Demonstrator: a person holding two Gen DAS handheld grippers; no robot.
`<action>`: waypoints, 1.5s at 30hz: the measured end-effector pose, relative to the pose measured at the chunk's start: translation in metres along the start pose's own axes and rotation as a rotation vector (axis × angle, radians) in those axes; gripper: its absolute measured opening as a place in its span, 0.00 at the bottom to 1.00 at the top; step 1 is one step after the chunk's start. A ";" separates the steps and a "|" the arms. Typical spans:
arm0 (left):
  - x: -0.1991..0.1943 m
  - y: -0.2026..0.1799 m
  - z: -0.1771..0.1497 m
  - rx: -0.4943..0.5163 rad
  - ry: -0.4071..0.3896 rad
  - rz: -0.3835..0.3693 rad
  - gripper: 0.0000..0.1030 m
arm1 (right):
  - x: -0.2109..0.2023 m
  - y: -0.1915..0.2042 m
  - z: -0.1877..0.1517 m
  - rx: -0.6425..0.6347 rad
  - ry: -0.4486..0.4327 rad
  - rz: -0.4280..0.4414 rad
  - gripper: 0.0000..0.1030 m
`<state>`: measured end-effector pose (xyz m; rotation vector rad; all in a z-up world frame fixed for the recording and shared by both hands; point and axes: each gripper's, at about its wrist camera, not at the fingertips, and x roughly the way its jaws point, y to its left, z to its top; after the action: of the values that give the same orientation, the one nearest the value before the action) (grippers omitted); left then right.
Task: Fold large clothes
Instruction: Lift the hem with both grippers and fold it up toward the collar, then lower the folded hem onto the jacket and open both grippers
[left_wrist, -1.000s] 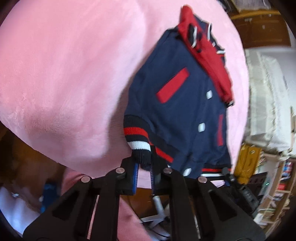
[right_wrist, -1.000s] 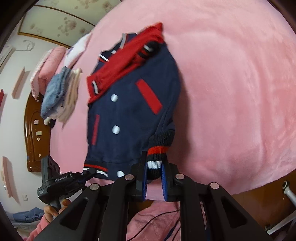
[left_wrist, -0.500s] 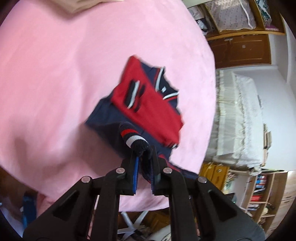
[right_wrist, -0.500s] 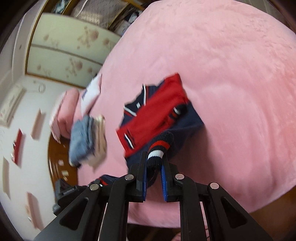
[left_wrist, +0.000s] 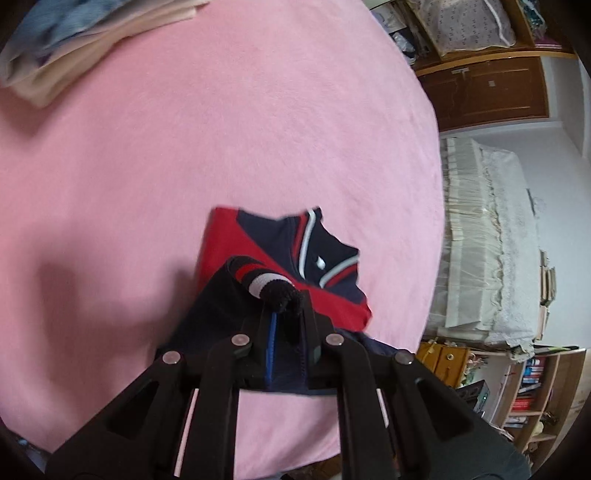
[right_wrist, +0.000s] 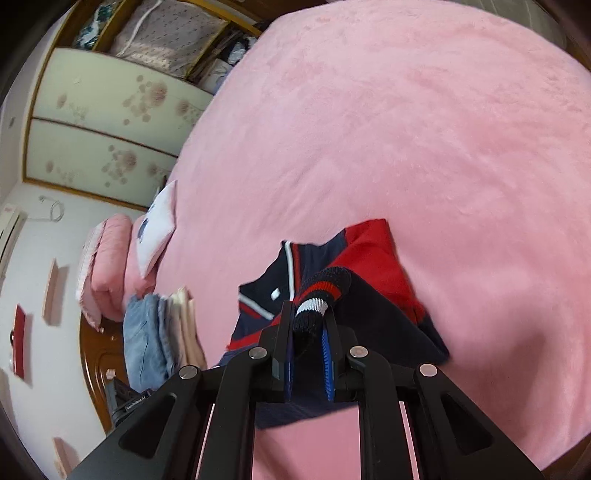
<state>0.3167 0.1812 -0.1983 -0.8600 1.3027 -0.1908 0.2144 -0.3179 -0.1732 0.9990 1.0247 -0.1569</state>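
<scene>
A navy and red varsity jacket (left_wrist: 295, 254) lies on the pink bed (left_wrist: 221, 129), its lower half lifted and folded up over the collar end. My left gripper (left_wrist: 286, 317) is shut on the striped hem corner (left_wrist: 266, 282) at one side. My right gripper (right_wrist: 308, 325) is shut on the other striped hem corner (right_wrist: 321, 291). The jacket (right_wrist: 369, 254) shows its red sleeves and striped collar beyond the raised hem. Both grippers hold the hem just above the jacket's upper part.
A stack of folded clothes (right_wrist: 159, 336) lies at the bed's edge, also in the left wrist view (left_wrist: 74, 44). Pink pillows (right_wrist: 107, 266) sit by the wall. A white covered bed (left_wrist: 487, 251) and shelves (left_wrist: 532, 387) stand beyond the bed.
Both grippers carried the jacket's hem up and forward over its body, toward the collar. The buttoned front is now hidden under the fold. The grips stayed shut.
</scene>
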 end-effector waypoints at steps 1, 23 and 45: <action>0.008 0.000 0.005 0.002 0.005 0.012 0.07 | 0.007 -0.001 0.005 0.013 0.003 -0.003 0.12; 0.024 0.001 0.003 0.055 -0.018 0.274 0.72 | 0.035 -0.009 0.050 -0.220 0.063 -0.118 0.49; 0.055 0.072 -0.068 0.011 0.056 0.293 0.13 | 0.057 -0.049 -0.016 -0.274 0.211 -0.206 0.18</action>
<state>0.2482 0.1686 -0.2877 -0.6489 1.4620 0.0097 0.2092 -0.3153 -0.2501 0.6693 1.3045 -0.0776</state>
